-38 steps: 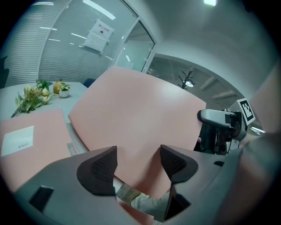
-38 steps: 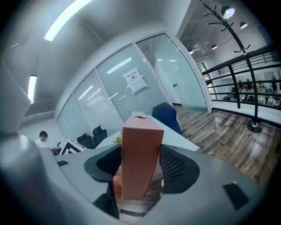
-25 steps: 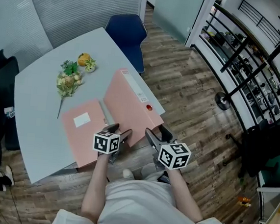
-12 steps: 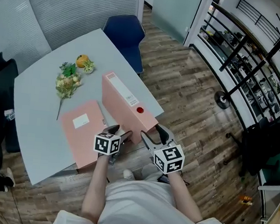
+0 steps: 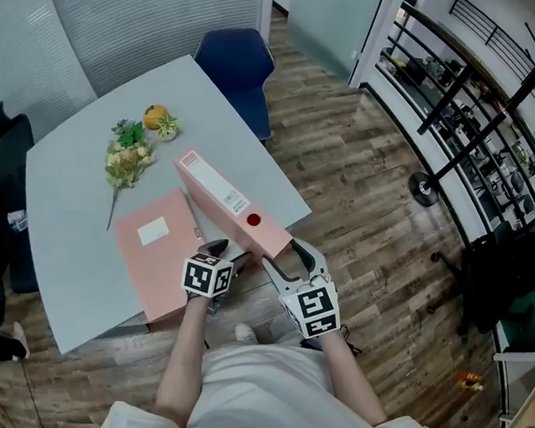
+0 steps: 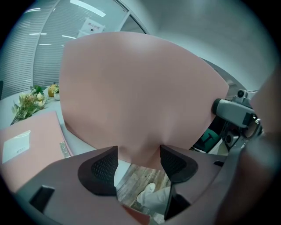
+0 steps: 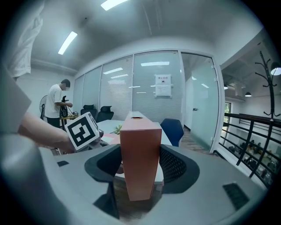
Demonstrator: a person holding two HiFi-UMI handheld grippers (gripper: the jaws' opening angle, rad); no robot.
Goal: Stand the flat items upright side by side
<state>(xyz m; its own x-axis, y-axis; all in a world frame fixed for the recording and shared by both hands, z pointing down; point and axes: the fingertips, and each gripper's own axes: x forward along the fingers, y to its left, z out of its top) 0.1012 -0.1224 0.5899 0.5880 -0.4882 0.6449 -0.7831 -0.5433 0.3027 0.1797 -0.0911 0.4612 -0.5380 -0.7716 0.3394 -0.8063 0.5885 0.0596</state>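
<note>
Right gripper (image 7: 139,163) jaws stand wide, clamped on the raised binder's (image 5: 220,197) end at the tabletop's (image 5: 69,227) near edge. Left gripper (image 6: 138,159) jaws are parted; its pad contact with the binder is unclear.

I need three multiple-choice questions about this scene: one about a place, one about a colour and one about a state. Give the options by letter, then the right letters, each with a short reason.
1. Where does the folder lie?
A. flat on the table, beside the binder
B. on a shelf
C. on the floor

2. What colour are the folder and the binder?
A. green
B. pink
C. black

3. What is the state of the right claw?
A. open and empty
B. shut on a cup
C. shut on the end of the binder

Answers:
1 A: the head view shows it flat on the table next to the binder.
2 B: both covers are pink.
3 C: its pads sit against both sides of the binder's end.
</note>
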